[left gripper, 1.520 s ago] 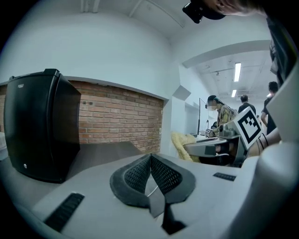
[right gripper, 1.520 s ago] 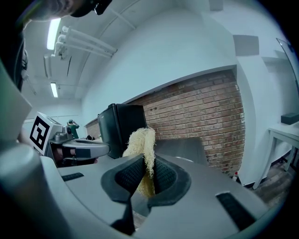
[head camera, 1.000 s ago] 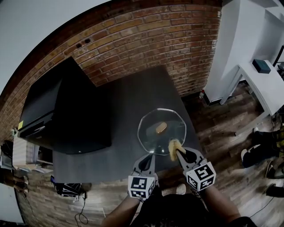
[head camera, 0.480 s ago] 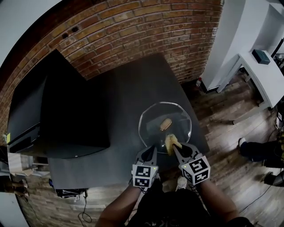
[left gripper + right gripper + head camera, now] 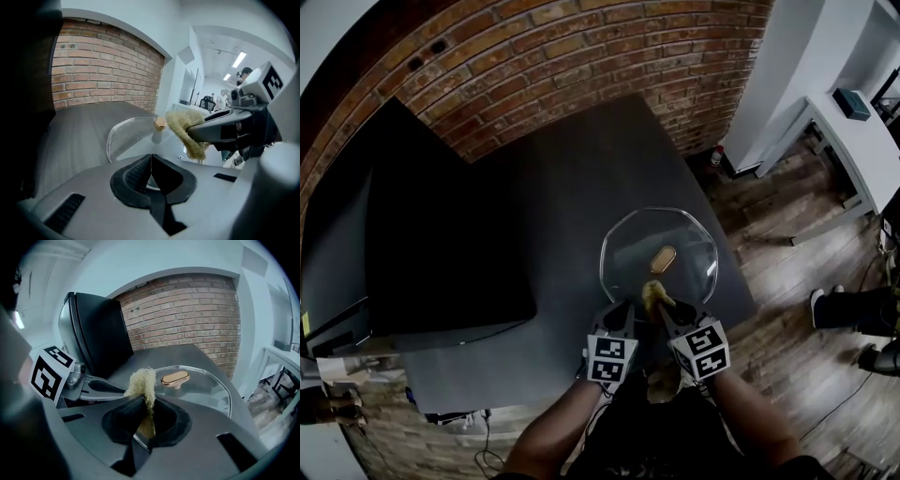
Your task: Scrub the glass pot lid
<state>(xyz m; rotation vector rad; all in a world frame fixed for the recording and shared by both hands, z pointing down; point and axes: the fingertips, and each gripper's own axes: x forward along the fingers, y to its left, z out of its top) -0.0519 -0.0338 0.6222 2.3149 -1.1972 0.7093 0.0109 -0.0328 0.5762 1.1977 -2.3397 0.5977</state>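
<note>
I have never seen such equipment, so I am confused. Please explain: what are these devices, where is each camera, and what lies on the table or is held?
No robot here: a person holds a two-jaw gripper in each hand. The head view looks down from a camera on the person's head; the other two views come from cameras riding on each gripper. On the dark grey table lies a clear glass pot lid with a tan oval knob; a large black box stands to its left. The left gripper is closed on the lid's near rim. The right gripper pinches a yellowish fibrous scrubbing pad at the lid's near edge.
</note>
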